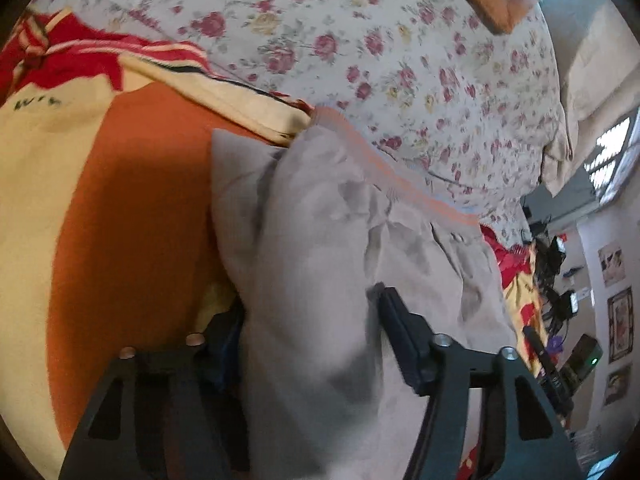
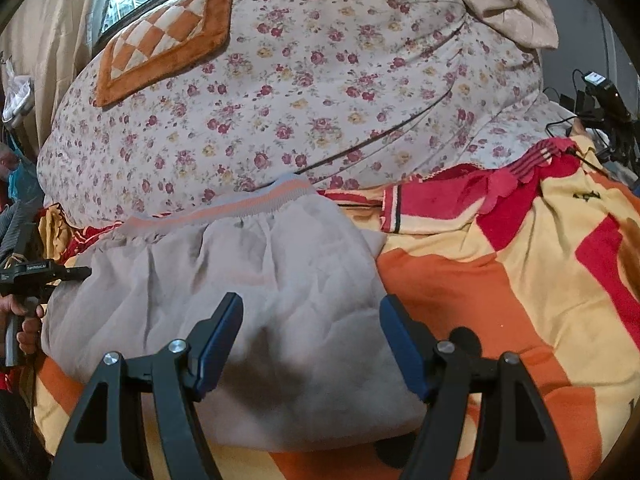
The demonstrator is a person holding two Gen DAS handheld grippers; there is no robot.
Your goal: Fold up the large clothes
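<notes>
Between left tool point(image 1: 308, 320) pads, bunched grey garment point(image 1: 320, 240) gripped, right tool point(image 2: 312, 340) released above it.

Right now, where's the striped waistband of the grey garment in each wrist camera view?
Left wrist view: the waistband runs diagonally from centre towards the right, above the grey garment bunched between the left gripper.
Right wrist view: the waistband lies left of centre, above the right gripper.
Shared landmark: the floral quilt just behind it.
</notes>
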